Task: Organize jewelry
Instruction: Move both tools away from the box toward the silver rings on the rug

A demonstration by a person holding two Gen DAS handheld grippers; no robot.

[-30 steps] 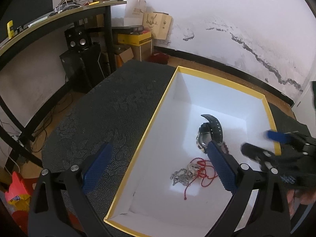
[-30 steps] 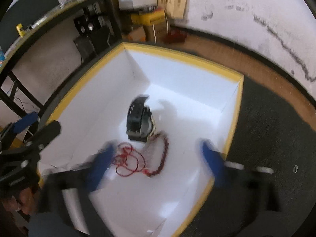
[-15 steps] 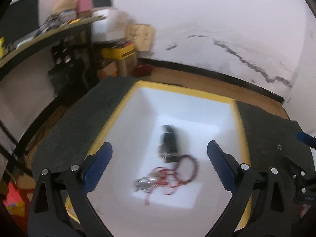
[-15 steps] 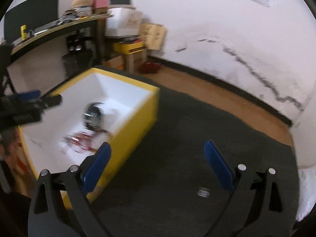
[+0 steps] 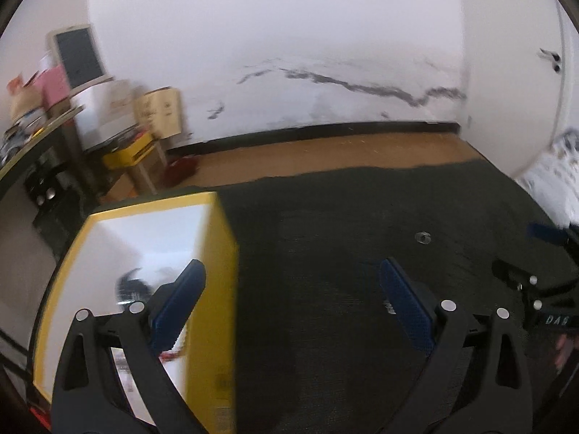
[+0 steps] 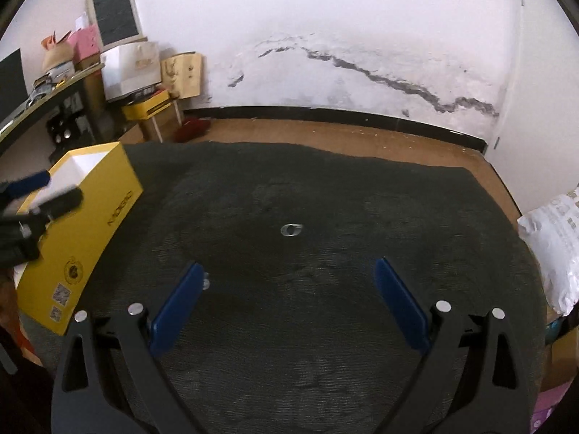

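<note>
The desk (image 6: 325, 325), under a dark textured cloth, fills the lower half of both views. At 9 o'clock on it stands the yellow box (image 6: 94, 224), open at the top with a white inside; in the left wrist view it sits at 8 o'clock (image 5: 217, 289), and through its opening a dark watch (image 5: 132, 285) shows, blurred, with a bit of red cord (image 5: 170, 354) nearer the camera, half hidden behind the claw finger. A white plastic bag (image 6: 553, 246) lies at the desk's 3 o'clock edge.

The right claw (image 6: 286, 303) hangs over the middle of the cloth, its blue pads (image 6: 173, 311) spread wide with nothing between them. The left claw (image 5: 289, 303) is likewise spread wide and holds nothing; its left finger is over the box's open top, its right finger over bare cloth. Each claw shows at the edge of the other's view, the left one at 9 o'clock over the box, the right one at 3 o'clock.

A small silver ring (image 6: 291, 229) lies alone on the cloth at 12 o'clock from the right claw, well apart from the box; the left wrist view shows it at 2 o'clock (image 5: 422, 237). A tiny clear bit (image 6: 206, 282) lies just beside the right claw's left pad; what it is cannot be told.
</note>
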